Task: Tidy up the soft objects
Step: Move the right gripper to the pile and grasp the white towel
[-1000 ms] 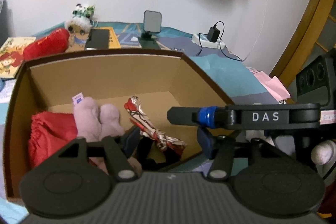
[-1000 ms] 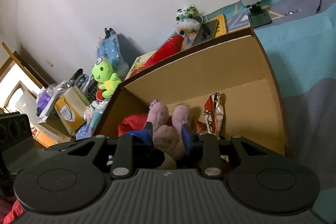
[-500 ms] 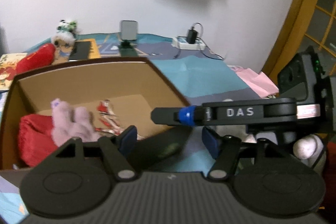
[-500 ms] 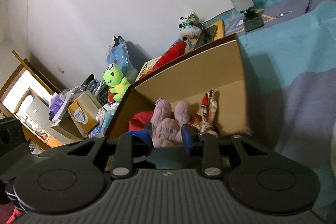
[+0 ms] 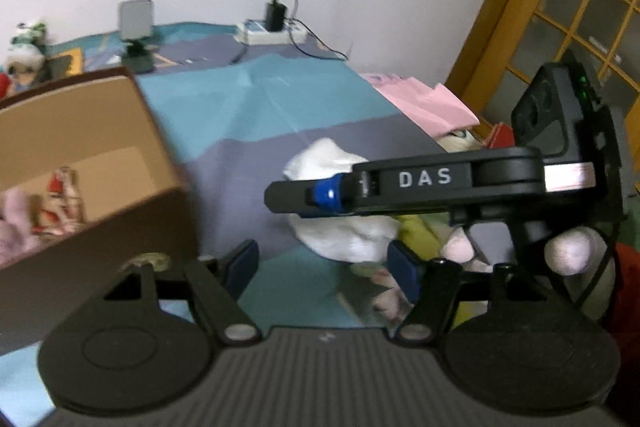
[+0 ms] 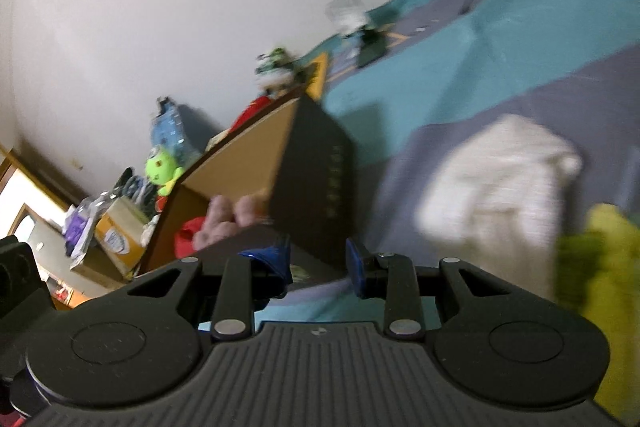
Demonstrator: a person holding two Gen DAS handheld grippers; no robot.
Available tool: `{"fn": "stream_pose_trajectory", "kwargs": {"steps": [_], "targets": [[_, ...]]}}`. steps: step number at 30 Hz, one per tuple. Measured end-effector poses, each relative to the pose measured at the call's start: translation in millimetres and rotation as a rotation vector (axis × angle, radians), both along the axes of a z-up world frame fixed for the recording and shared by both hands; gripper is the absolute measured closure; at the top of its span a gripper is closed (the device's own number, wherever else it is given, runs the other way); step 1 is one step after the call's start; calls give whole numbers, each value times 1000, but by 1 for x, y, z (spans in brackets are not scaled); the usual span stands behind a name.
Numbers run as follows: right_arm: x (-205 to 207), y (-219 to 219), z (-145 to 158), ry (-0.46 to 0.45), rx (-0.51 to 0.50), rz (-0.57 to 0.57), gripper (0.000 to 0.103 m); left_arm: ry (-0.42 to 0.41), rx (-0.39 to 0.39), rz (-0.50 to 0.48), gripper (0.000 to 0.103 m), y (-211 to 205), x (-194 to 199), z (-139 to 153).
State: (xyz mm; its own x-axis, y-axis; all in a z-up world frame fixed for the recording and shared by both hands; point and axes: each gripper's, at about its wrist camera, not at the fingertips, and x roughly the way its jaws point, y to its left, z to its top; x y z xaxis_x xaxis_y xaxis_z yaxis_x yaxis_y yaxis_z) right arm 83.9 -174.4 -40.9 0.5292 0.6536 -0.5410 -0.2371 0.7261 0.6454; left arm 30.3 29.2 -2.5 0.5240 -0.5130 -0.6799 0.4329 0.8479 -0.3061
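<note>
**Brown box at the left, white cloth bundle at the right**

Brown corrugated cardboard box (image 5: pixel 80 163) sits at the left of the left wrist view on a bed cover (image 5: pixel 256 99) banded in teal and grey-purple. Inside it lie a pale pink plush toy (image 5: pixel 14 223) and, just beside that, a red-and-white patterned cloth piece (image 5: pixel 64 203). To the right of the box, apart from it, a crumpled white cloth bundle (image 5: pixel 336 227) rests on the purple band. The left gripper (image 5: pixel 324 267) hovers over the cover between box and bundle; its blue-padded fingers (image 5: pixel 404 269) have just been spreading and stand wide apart with nothing between them. The right gripper (image 5: pixel 288 193) reaches in from the right, across the white bundle, a hand (image 5: pixel 572 255) beneath its body. Farther right lies a folded pink sheet (image 5: pixel 424 103).

From the right wrist view, blurred, a red soft item (image 6: pixel 186 239) and the pink plush (image 6: pixel 228 219) show in the box (image 6: pixel 256 151) at the left. The right gripper (image 6: pixel 318 263) has its fingers (image 6: pixel 276 259) parted with nothing between them. The white bundle (image 6: pixel 492 195) lies to the right, touching a yellow-green fabric piece (image 6: pixel 604 267).
</note>
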Motion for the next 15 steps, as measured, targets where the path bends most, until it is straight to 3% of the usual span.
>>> {"fn": "stream_pose_trajectory", "kwargs": {"steps": [6,15], "targets": [[-2,-52,-10,28,-37,-79,89,46,14,-14,32,-39,18,-17],[18,-108,-22,64,-47,-190,89,133,-4,48,31,-63,65,-44]]}}
